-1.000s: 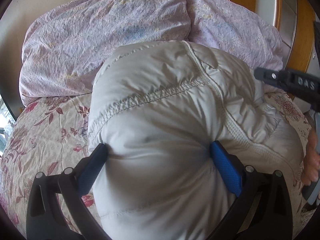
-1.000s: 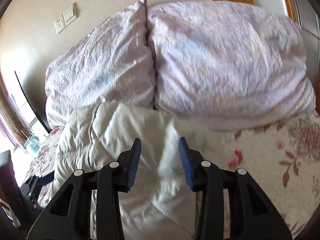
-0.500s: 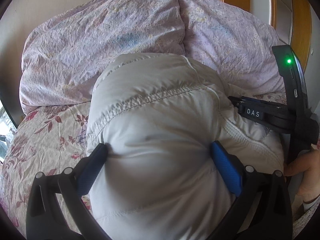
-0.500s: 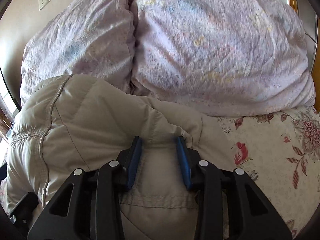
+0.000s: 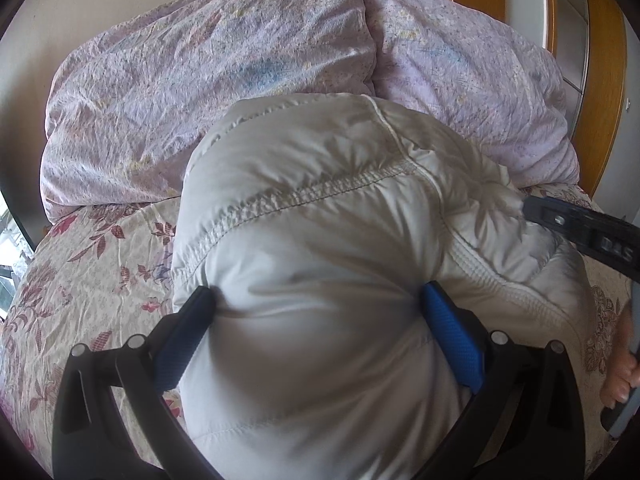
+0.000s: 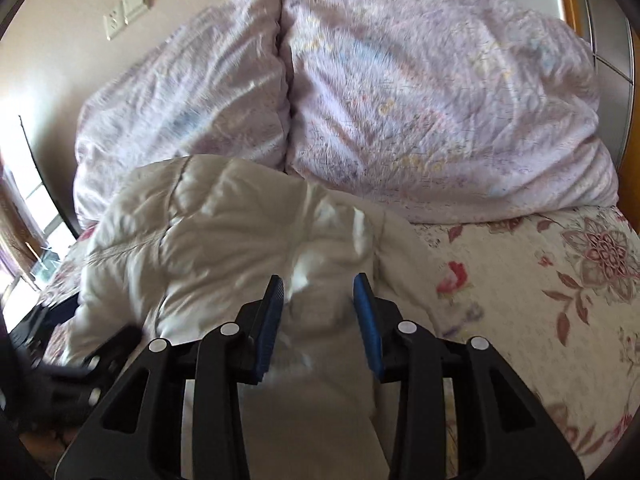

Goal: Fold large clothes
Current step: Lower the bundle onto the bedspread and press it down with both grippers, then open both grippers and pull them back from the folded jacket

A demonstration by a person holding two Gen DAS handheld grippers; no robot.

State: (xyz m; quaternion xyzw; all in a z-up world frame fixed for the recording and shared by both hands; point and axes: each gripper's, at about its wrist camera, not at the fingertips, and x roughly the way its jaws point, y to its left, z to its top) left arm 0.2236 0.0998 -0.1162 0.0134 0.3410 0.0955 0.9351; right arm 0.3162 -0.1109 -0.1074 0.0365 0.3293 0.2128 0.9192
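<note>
Right grip released; jacket bundle pinned by left only.
Right gripper [image 6: 318, 304] has been backed off since 0.5 s ago, jaws part-open, nothing held; left gripper [image 5: 316, 320] spread wide, clamped around padded jacket [image 5: 320, 220]; jacket on bed [image 5: 100, 256], pillows [image 5: 208, 80] at 12 o'clock; fold judged nearly done.

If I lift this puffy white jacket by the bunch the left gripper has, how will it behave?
The jacket bulges between the left gripper's fingers, so it is probably soft and springy. Its shiny shell may slip. The loose rest would likely sag onto the bed.
</note>
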